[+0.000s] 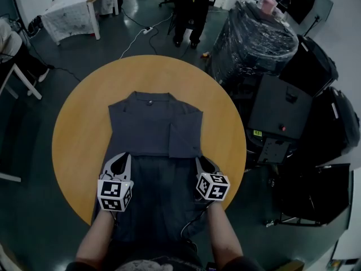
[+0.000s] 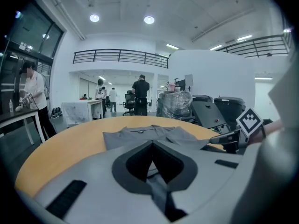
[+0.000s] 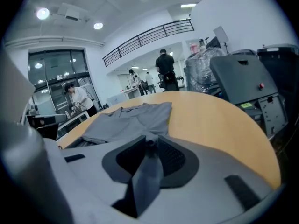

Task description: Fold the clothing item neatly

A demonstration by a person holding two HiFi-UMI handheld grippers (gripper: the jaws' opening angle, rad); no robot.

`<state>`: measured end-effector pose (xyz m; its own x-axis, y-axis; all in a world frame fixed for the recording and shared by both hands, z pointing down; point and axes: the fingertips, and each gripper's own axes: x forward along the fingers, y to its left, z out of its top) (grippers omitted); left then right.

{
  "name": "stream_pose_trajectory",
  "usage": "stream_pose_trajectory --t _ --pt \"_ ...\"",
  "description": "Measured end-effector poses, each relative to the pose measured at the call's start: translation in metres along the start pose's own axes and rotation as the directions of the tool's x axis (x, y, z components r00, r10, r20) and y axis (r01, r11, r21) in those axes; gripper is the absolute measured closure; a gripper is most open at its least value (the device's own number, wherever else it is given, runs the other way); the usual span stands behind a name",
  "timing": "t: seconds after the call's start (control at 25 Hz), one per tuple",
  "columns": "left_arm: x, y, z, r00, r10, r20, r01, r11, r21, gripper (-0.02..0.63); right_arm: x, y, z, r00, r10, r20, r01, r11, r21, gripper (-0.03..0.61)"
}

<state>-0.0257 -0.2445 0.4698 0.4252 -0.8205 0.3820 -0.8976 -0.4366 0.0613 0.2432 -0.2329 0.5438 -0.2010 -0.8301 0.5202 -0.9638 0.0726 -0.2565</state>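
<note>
The round wooden tabletop [image 1: 73, 123] fills the middle of the head view, standing on a dark floor. To its right, just past the rim, stand a large bundle wrapped in black plastic film [image 1: 256, 41] and several black cases [image 1: 280, 110]. A white table [image 1: 76, 7] sits far to the left, and a person in dark clothes [image 1: 192, 10] stands beyond the far side of the tabletop.

A grey shirt [image 1: 149, 123] lies spread on the tabletop with its collar at the far end. Its right sleeve is folded inward over the front. The near part of the shirt looks darker and runs over the near rim toward the person holding the tools.

The left hand-held gripper [image 1: 126, 157] is at the shirt's left edge, about halfway along its length. Its jaws are pressed together on a strip of the grey cloth. The right hand-held gripper [image 1: 199, 161] is at the shirt's right edge, just near of the folded sleeve. Its jaws are also clamped on a fold of the cloth, which trails back between them. The two tools sit level with each other, well apart, with the shirt's width between them.
</note>
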Motion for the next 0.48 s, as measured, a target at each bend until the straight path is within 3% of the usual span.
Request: stream_pose_trajectory --t 0.12,0.2,0.32,0.48 --pt "0.001 -0.006 0.004 1.000 -0.008 0.010 0.009 1.000 -0.007 0.606 -0.015 -0.014 0.011 0.996 -0.078 0.045 0.079 0.997 -0.021 0.517" --pt "-0.001 -0.012 0.003 1.000 -0.018 0.013 0.018 1.000 -0.010 0.606 -0.023 -0.009 0.016 0.995 -0.072 0.062 0.077 0.993 -0.093 0.505" --pt "-0.003 -0.022 0.001 0.999 -0.033 0.015 0.033 0.999 -0.017 0.606 -0.024 0.026 0.011 0.999 0.020 0.033 -0.010 0.962 -0.273 0.498" --pt "-0.002 -0.031 -0.005 0.999 -0.045 0.004 0.045 0.999 -0.031 0.606 -0.005 0.081 -0.011 0.991 0.118 -0.066 -0.135 0.880 -0.455 0.466"
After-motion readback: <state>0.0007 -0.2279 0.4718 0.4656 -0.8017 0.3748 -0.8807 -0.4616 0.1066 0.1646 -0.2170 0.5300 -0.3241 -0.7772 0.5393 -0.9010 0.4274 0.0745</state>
